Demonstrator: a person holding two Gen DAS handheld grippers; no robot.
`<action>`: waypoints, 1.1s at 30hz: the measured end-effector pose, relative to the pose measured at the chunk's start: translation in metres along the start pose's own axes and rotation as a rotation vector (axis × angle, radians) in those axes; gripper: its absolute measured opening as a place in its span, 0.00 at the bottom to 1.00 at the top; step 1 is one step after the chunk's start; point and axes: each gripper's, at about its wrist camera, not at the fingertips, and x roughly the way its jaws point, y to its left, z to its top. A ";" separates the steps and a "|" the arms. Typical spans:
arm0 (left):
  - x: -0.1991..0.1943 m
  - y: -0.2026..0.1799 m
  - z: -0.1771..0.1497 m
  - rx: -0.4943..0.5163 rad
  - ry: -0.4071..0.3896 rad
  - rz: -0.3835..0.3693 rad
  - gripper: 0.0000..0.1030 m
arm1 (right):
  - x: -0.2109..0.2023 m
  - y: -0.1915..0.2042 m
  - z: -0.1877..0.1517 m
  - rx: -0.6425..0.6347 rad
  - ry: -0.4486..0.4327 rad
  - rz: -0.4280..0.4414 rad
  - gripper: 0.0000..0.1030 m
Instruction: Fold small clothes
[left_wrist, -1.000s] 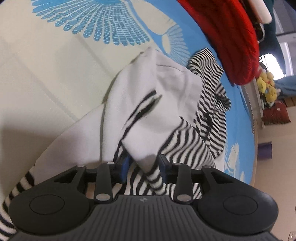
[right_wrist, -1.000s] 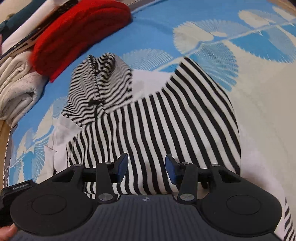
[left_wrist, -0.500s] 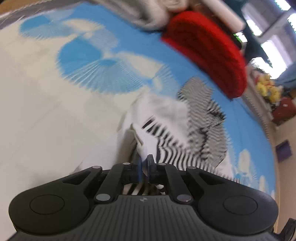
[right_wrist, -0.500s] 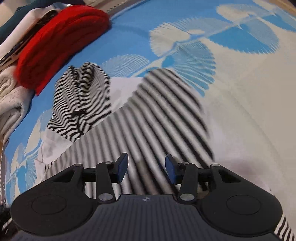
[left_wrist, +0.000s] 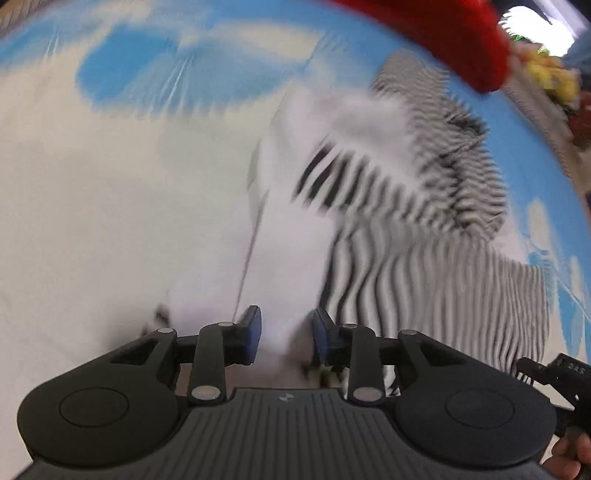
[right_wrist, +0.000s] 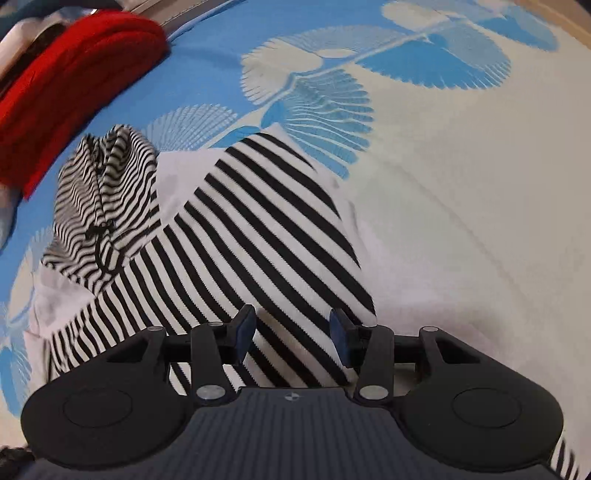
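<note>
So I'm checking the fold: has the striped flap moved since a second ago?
Yes. In the right wrist view the striped flap now lies further toward the cream side of the bedsheet, away from the red cushion.

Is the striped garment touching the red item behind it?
Apart. In the right wrist view a strip of blue sheet shows plainly between the striped garment and the red item.

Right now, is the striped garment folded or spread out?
Partly folded: the striped garment has one striped panel lying over its white side, hood bunched at one end.
</note>
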 end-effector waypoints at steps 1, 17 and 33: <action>-0.002 0.001 0.001 0.004 -0.016 0.001 0.33 | 0.003 0.000 0.001 0.002 0.011 -0.005 0.45; -0.014 -0.022 0.007 0.088 -0.114 0.014 0.39 | 0.002 0.015 0.001 -0.062 0.000 0.028 0.48; -0.058 -0.081 0.009 0.334 -0.345 0.061 0.58 | -0.033 0.062 -0.011 -0.404 -0.209 0.028 0.48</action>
